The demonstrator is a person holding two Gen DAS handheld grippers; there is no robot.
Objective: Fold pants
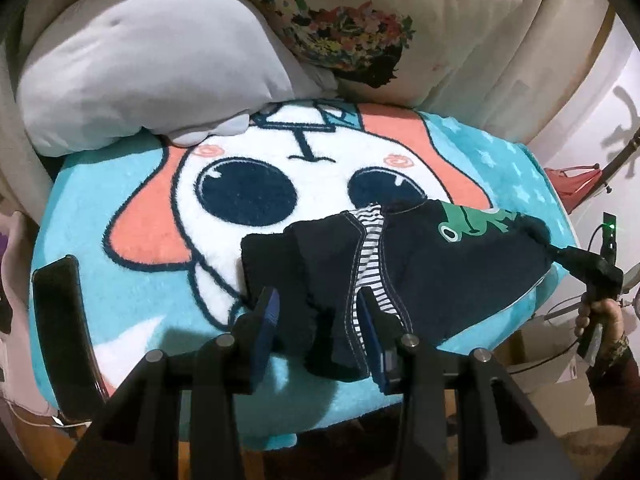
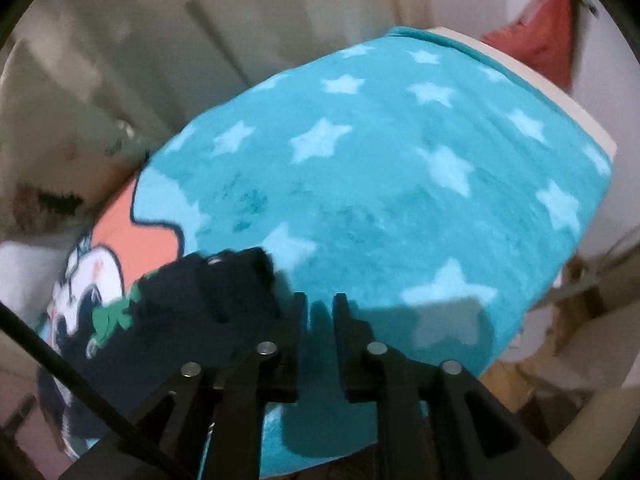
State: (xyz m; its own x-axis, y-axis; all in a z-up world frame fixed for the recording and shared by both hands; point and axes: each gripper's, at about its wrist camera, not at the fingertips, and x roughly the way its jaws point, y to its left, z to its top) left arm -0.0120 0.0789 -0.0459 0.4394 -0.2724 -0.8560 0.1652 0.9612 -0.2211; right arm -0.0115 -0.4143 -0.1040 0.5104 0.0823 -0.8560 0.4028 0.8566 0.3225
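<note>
A large fluffy turquoise blanket (image 1: 120,208) printed with pale stars and a big-eyed cartoon face in white, coral and navy is seen spread over a cushioned seat, and most of both views is filled by it. At its far edge, in the left wrist view, a plump grey plush pillow (image 1: 140,80) is propped, with a cream cushion bearing a multicoloured floral print (image 1: 360,28) just beside it. A dark flat phone-like slab (image 1: 60,300) is laid on the blanket's left margin.

The dark navy child's pants with a green frog print and a black-and-white striped lining (image 1: 420,264) are found on the right half of the blanket, partly over the cartoon's eye and cheek. They are bunched and partly doubled over, with white stitching showing along the seams and the striped inside exposed in the middle.

The left gripper (image 1: 320,316) is seen with its blue-padded fingers (image 1: 269,312) spread apart on either side of the near edge of the pants; fabric lies between them but is not pinched. The right gripper (image 2: 320,312) is shown in its own blurred view with a narrow gap between its black fingers and only blanket visible in that gap, the pants lying just to its left; nothing is held by it. In the left wrist view its tip is seen at the right corner of the pants, though contact cannot be told.
</note>
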